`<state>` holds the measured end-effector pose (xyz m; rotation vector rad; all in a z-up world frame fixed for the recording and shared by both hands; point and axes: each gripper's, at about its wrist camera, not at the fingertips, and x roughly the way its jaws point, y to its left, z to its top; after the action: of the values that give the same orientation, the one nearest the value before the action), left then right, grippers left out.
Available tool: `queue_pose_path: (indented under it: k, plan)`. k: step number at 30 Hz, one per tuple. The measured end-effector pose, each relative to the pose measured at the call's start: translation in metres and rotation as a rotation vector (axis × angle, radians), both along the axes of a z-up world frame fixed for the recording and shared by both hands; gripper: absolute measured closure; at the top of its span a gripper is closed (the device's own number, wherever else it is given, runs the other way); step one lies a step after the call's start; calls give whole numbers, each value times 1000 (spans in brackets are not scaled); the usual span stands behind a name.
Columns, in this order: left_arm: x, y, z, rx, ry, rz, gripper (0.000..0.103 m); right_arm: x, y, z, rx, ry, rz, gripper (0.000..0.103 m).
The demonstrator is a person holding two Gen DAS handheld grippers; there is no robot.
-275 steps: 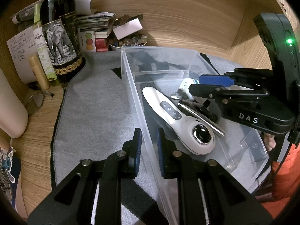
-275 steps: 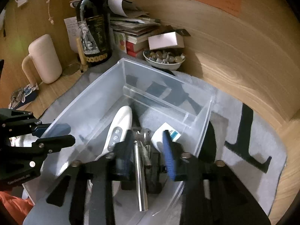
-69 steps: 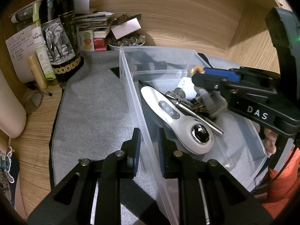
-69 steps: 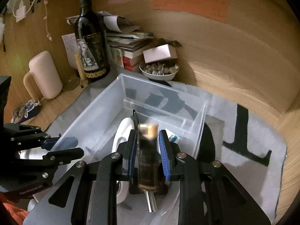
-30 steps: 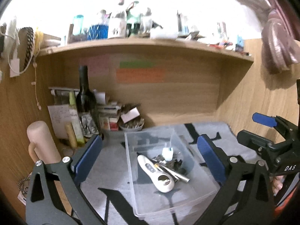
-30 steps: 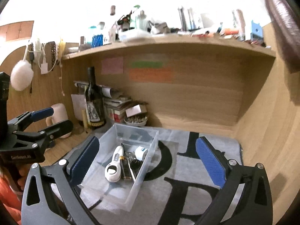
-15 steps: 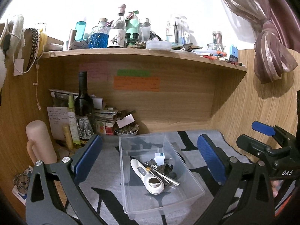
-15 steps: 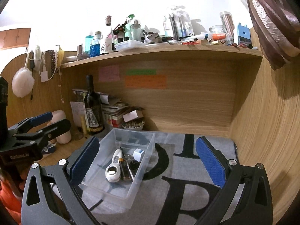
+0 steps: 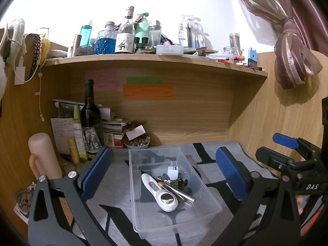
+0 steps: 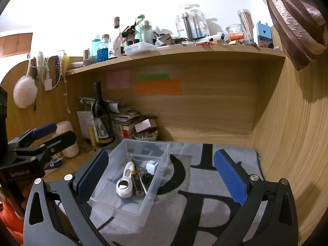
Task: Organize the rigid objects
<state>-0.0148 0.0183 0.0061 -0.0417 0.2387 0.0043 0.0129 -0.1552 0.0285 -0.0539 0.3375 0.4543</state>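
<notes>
A clear plastic bin [image 9: 211,207] [image 10: 164,153] sits on a grey mat with black letters. In it lie a white handheld device [image 9: 158,192] [image 10: 125,180], a metal tool [image 9: 182,193], keys, a small dark bottle [image 10: 136,182] and a small white box [image 9: 172,171] [image 10: 152,166]. My left gripper [image 9: 164,174] is wide open and empty, held back above the bin. My right gripper [image 10: 160,176] is wide open and empty, also back from the bin. Each gripper shows at the edge of the other's view.
A wine bottle [image 9: 89,119], a pink mug [image 9: 42,157], stacked books and a bowl of small stones [image 9: 137,143] stand at the back left. Wooden walls enclose the desk at the back and right. A cluttered shelf [image 9: 155,59] runs overhead.
Both grippers have pulled back and up from the bin and opened wide. The right gripper let go of the small dark bottle, which now lies in the bin.
</notes>
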Motion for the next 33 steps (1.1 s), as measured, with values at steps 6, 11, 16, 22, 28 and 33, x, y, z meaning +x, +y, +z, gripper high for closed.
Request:
queue_pose_path:
  k: [6, 11, 16, 22, 28, 33]
  plan:
    - [0, -1, -1, -2, 4, -7, 0, 1, -1, 0, 1, 2, 2, 0]
    - [0, -1, -2, -5, 6, -5, 0, -1, 0, 0, 1, 1, -1, 0]
    - [2, 0, -2, -13, 11, -4, 0, -2, 1, 0, -1, 0, -6, 0]
    - [3, 0, -3, -14, 11, -6, 0, -3, 2, 1, -11, -12, -11, 0]
    - [2, 0, -3, -14, 11, -7, 0, -1, 2, 2, -12, -17, -9, 0]
    - [3, 0, -3, -14, 11, -6, 0, 0, -1, 2, -9, -17, -3, 0]
